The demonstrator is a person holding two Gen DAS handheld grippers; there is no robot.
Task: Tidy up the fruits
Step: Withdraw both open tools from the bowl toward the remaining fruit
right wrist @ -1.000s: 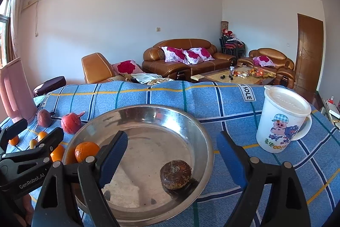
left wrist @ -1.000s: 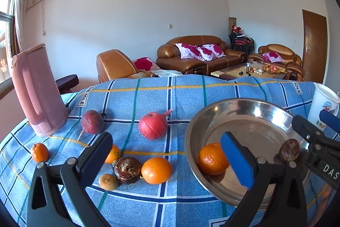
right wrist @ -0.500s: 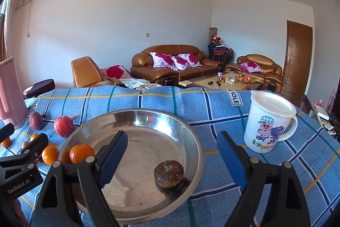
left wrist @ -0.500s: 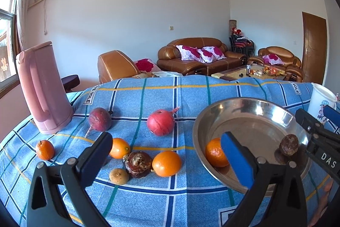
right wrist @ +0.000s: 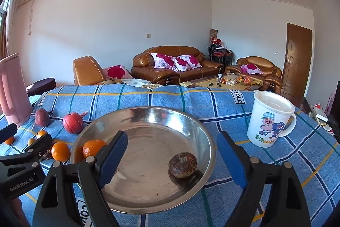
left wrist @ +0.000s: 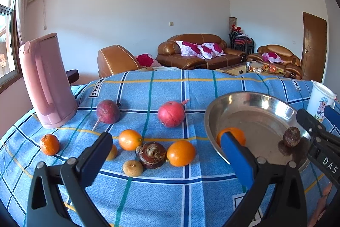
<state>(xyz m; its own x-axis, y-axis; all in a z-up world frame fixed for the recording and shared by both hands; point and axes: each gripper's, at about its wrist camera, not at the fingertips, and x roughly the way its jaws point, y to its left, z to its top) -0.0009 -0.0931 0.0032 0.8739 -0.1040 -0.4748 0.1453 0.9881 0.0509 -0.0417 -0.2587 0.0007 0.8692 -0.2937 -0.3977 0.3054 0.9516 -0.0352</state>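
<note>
Fruits (left wrist: 180,153) on cloth | orange (right wrist: 92,147) in bowl (right wrist: 191,120) | left gripper (left wrist: 165,152), right gripper (right wrist: 172,146) spread, empty

Black grippers, blue-padded fingers (right wrist: 112,154)

1. The left gripper (left wrist: 165,154) sits further back from the table than a second ago: in its own view more of the blue checked cloth (left wrist: 187,193) shows in front of the loose fruit.
2. In that view the whole scene lies further right, so the pink kettle (left wrist: 47,82) stands fully in frame and the small orange (left wrist: 49,144) at the left is well clear of the edge.
3. The steel bowl (left wrist: 212,120) now lies further right there; the gripper's right finger (left wrist: 235,154) overlaps the orange in the bowl (left wrist: 231,134).
4. The right gripper (right wrist: 172,152) has swung rightward: in its view the bowl and the white mug (right wrist: 269,118) sit further left.
</note>
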